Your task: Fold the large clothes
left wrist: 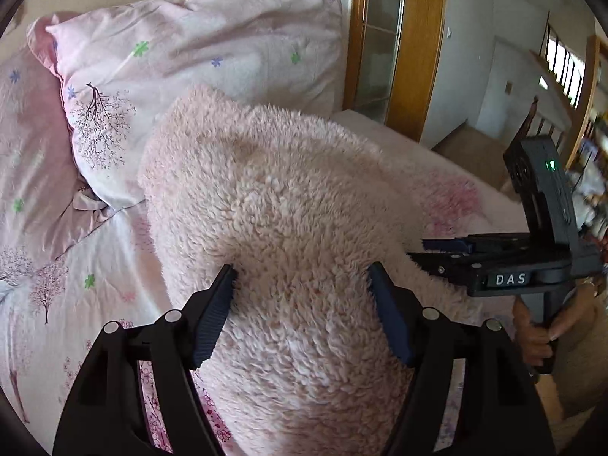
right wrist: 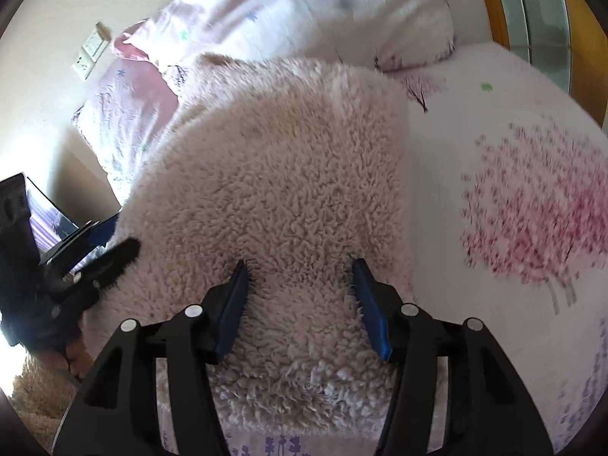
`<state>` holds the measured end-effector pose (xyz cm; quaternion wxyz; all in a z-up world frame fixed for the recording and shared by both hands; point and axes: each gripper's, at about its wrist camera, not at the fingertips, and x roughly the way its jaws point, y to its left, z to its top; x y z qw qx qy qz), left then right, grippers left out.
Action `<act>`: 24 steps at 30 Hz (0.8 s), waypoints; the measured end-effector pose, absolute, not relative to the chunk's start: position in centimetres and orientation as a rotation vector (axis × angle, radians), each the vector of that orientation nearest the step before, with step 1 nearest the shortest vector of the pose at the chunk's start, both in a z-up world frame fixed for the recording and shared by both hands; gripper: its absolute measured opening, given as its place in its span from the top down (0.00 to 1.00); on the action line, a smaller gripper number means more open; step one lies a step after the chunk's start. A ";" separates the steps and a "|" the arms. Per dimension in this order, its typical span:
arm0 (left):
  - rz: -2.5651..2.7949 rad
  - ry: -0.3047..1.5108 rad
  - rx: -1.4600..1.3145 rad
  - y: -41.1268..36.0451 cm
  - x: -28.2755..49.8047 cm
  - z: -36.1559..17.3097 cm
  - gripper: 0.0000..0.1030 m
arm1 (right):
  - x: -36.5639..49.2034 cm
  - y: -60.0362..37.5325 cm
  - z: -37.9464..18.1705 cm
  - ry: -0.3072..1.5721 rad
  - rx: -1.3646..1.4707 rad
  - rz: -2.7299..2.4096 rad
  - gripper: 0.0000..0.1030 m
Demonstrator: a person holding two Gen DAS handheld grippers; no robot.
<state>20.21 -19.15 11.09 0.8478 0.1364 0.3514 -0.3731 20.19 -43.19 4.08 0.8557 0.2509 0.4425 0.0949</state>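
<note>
Left gripper (left wrist: 302,281): jaws wide, straddling fleece garment (left wrist: 273,205), grip unclear.
Right gripper (right wrist: 300,277): half open, fleece between, grip unclear.
Risk: thick pile springing back, fold unrolling on bed (right wrist: 475,121).

Bed (left wrist: 114,250) bears fleece garment (left wrist: 288,209), seemingly two pillows (left wrist: 197,45).

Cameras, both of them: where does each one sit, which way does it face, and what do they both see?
Left wrist: on the left gripper, looking down over the fleece toward the pillow; the right gripper and a hand show at right.
Right wrist: on the right gripper, looking down over the fleece and sheet; the left gripper shows at left.
Shared: fleece, pillow, sheet, each other's gripper.
</note>
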 end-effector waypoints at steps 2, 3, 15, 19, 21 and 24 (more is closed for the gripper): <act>-0.758 0.734 0.307 -19.7 20.1 10.3 0.30 | 20.0 -43.2 3.5 0.910 0.538 0.199 0.47; -0.747 0.724 0.312 -19.8 20.2 10.2 0.29 | 19.9 -43.3 3.3 0.902 0.547 0.199 0.47; -0.625 0.702 0.299 -18.5 18.3 11.8 0.24 | 16.1 -43.0 5.6 0.842 0.498 0.172 0.47; -0.619 0.702 0.311 -18.7 18.1 11.1 0.22 | 16.6 -43.1 3.5 0.876 0.544 0.173 0.46; -0.612 0.690 0.313 -18.7 18.0 10.9 0.21 | 16.7 -43.3 3.4 0.878 0.554 0.177 0.45; -0.613 0.695 0.303 -18.7 18.2 10.9 0.20 | 16.8 -43.3 3.6 0.887 0.542 0.181 0.43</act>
